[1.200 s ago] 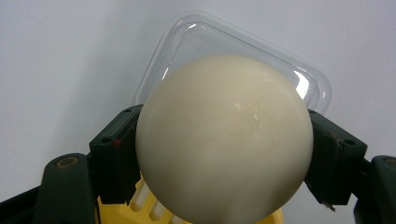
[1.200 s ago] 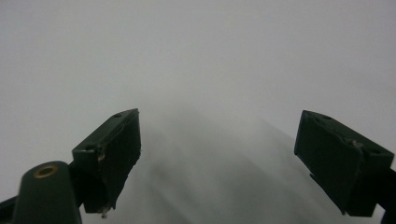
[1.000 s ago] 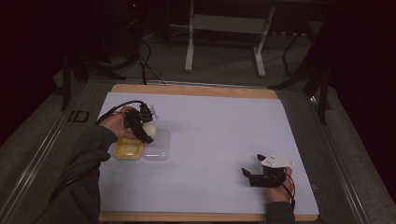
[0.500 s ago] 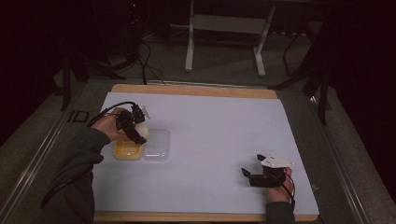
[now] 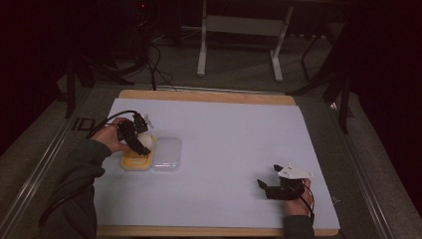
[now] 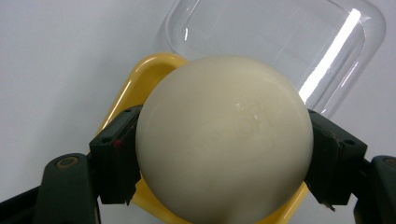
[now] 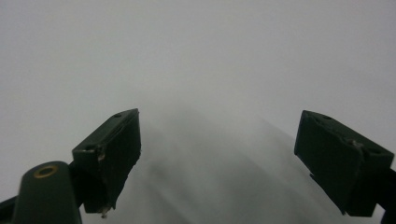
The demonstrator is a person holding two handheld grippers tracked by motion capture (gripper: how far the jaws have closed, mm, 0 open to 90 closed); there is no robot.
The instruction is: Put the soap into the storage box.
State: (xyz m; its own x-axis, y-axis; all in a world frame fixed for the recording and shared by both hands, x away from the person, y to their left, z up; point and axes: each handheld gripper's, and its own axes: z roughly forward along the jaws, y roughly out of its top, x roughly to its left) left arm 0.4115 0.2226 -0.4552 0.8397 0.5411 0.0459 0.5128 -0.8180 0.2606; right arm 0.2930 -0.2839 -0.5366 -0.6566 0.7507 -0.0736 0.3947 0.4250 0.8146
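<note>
My left gripper (image 5: 141,144) is shut on a cream-white ball (image 6: 224,140), its two black jaws pressing the ball's sides. The ball (image 5: 143,141) hangs just over a yellow tray (image 5: 130,162) at the left of the white table top. A clear plastic lid (image 5: 167,155) lies flat right beside the yellow tray (image 6: 135,88), and in the left gripper view the lid (image 6: 280,42) sits beyond the ball. My right gripper (image 5: 263,188) rests near the front right of the table, its jaws standing wide apart with nothing between them. Its own view has the right gripper (image 7: 217,163) over bare white surface.
The white table top (image 5: 239,134) has a wooden rim at back and front. Black cables and a metal stand are on the dark floor behind the table. A green sleeve (image 5: 79,174) comes in along the table's left edge.
The left gripper with the ball has come slightly toward the person and lower over the yellow tray. The right gripper has stayed put.
</note>
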